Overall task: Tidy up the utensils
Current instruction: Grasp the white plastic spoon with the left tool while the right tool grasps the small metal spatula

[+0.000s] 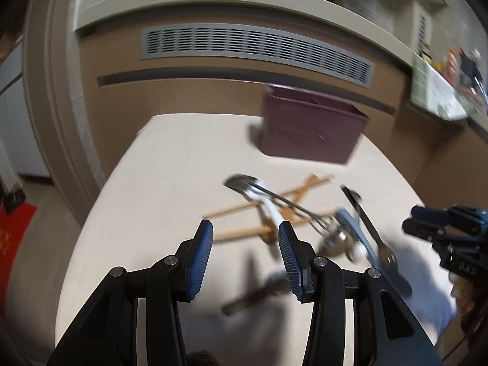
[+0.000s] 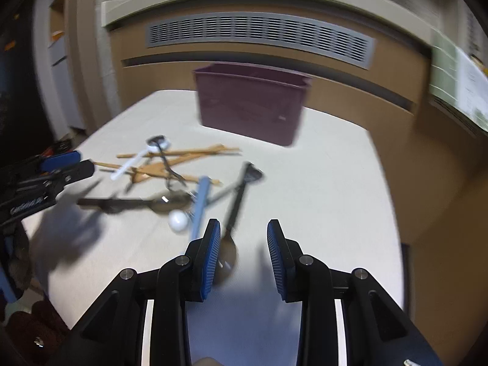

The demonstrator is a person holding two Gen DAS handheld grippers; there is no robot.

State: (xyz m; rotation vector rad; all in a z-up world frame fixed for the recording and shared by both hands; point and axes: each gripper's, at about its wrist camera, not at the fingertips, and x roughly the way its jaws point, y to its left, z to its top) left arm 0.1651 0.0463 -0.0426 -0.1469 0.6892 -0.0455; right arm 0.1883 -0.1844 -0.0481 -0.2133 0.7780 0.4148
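A loose pile of utensils lies on the beige table [image 1: 170, 164]: wooden chopsticks [image 1: 238, 210], a white spoon [image 1: 268, 207], a metal spoon [image 1: 244, 183], a blue-handled utensil [image 1: 353, 228] and a black spoon [image 1: 369, 225]. The pile also shows in the right wrist view, with chopsticks [image 2: 183, 152], the blue handle [image 2: 199, 204] and the black spoon [image 2: 235, 204]. A dark purple bin [image 1: 311, 128] stands upright behind the pile; it also shows in the right wrist view [image 2: 250, 103]. My left gripper [image 1: 245, 238] is open and empty just short of the pile. My right gripper [image 2: 244, 238] is open and empty beside the black spoon's bowl.
A brown cabinet wall with a grey vent grille [image 1: 256, 48] runs behind the table. The table's left edge drops to the floor with a red mat [image 1: 12, 238]. The right gripper shows at the right edge of the left wrist view [image 1: 439, 228].
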